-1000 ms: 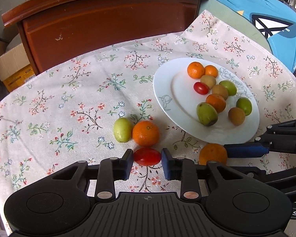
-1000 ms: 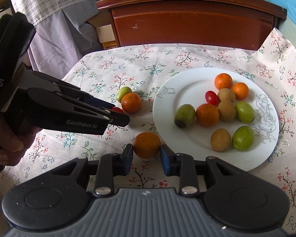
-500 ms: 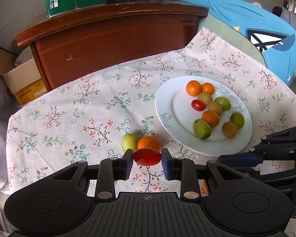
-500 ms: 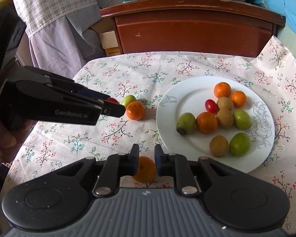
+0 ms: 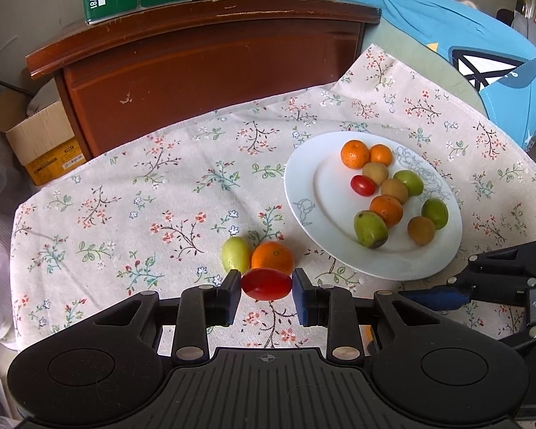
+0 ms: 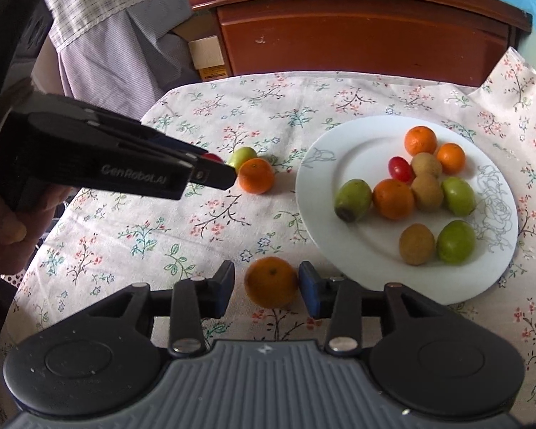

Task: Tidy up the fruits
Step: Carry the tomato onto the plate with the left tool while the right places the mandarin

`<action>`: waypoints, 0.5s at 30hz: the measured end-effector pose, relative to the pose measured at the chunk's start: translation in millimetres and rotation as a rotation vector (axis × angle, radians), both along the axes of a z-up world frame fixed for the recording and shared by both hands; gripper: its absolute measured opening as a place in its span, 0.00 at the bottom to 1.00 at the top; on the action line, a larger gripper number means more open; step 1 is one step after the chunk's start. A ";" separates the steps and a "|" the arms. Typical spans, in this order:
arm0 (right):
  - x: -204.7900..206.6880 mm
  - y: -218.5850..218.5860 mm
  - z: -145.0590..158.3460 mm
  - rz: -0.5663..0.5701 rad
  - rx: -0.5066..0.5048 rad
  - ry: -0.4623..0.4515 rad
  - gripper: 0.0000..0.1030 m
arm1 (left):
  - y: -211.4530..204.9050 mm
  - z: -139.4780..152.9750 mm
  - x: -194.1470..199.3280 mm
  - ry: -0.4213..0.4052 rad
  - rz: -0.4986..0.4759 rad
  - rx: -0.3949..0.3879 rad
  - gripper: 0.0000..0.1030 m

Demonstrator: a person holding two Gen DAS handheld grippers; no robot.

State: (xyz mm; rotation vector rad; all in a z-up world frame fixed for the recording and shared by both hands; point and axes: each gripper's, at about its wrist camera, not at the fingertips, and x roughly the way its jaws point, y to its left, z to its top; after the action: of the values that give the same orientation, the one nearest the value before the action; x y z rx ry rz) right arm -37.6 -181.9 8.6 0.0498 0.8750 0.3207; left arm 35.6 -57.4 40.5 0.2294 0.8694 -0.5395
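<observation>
The small round orange mandarin sits right between the jaws of my right gripper. The jaws are opening. The right pad looks very close to the fruit's side, and the left pad has a clear gap, so I judge the fruit is not pinched. It seems to rest on the flowered tablecloth, though its underside is partly hidden. It is round, so it has no long way to line up with.

The big white plate lies ahead of these jaws and to the right, quite near. Many fruits already sit on it, but the near left part is bare. That is where I think the mandarin can go.

My left gripper is clamped on a red oval cherry tomato. Its long way runs straight across from pad to pad. Just past these jaws sit another orange mandarin and a pale green round fruit, touching each other. The plate is ahead and to the right of the left jaws too, farther off.

The cloth on the left is open. A brown wooden cabinet stands behind, well apart.
</observation>
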 end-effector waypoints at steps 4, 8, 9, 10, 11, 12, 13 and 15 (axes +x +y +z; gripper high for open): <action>0.9 1.6 -4.9 0.002 -0.017 0.015 0.33 | -1.1 -0.2 -1.3 -0.008 -0.007 0.010 0.27; -0.7 1.9 0.2 -0.004 -0.032 -0.001 0.32 | -2.5 5.6 -0.6 -0.023 -0.001 -0.004 0.27; -0.9 0.4 3.8 -0.011 -0.029 -0.013 0.32 | -3.4 8.4 -1.0 -0.031 -0.002 -0.007 0.27; -1.2 -2.0 8.6 -0.020 -0.025 -0.029 0.33 | -5.1 10.9 -1.2 -0.044 -0.003 -0.006 0.27; -1.2 -5.2 14.0 -0.031 -0.016 -0.046 0.32 | -6.8 13.3 -1.9 -0.058 -0.007 -0.002 0.27; -0.7 -8.6 19.3 -0.043 -0.007 -0.063 0.32 | -9.8 16.9 -2.5 -0.079 -0.012 0.003 0.27; -0.4 -12.1 24.6 -0.054 0.001 -0.078 0.33 | -12.4 19.8 -2.3 -0.093 -0.016 0.003 0.27; 2.0 -19.2 35.1 -0.076 0.012 -0.108 0.33 | -16.1 25.1 -1.0 -0.103 -0.021 -0.017 0.27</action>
State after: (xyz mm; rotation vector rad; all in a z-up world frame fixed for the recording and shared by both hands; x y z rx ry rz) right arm -35.7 -201.2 43.7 0.0762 0.7624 0.2554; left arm 34.7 -73.5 65.6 0.2490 0.7627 -0.5492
